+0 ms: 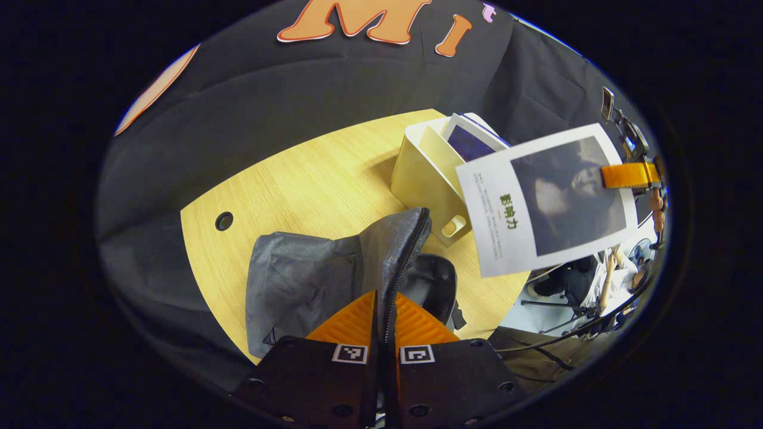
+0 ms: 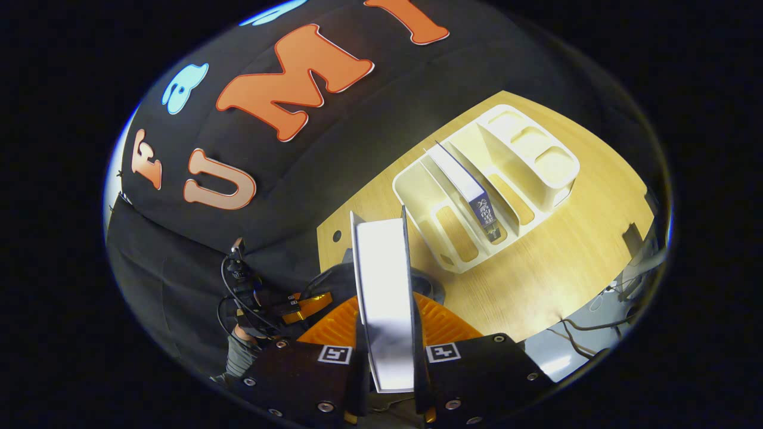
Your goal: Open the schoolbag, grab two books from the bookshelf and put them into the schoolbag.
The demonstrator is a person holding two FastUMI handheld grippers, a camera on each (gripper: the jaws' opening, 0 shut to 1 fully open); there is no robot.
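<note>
In the left gripper view, the wooden table [image 1: 286, 190] has a small round hole [image 1: 224, 221] near its left edge. The grey schoolbag [image 1: 310, 280] lies on the table, and one flap with the zipper stands up. The left gripper [image 1: 384, 325] has its two fingers pressed together on that zipper edge, so it is pinching the schoolbag. Just behind the bag stands the cream bookshelf [image 1: 420, 179], with a dark blue book [image 1: 471, 142] in it. To the right, a white book [image 1: 545, 196] with a dark picture hangs in the air above the table, and the other gripper's finger [image 1: 629, 176] holds it at its right edge. In the right gripper view, part of the other gripper shows low on the left, near the bag. In the middle, the right gripper [image 2: 387, 333] squeezes the white book [image 2: 384, 286] edge-on between both fingers. Right of it, the bookshelf [image 2: 536, 155] sits on the table [image 2: 572, 256], well apart from the held book, with one book [image 2: 471, 196] standing in a slot.
</note>
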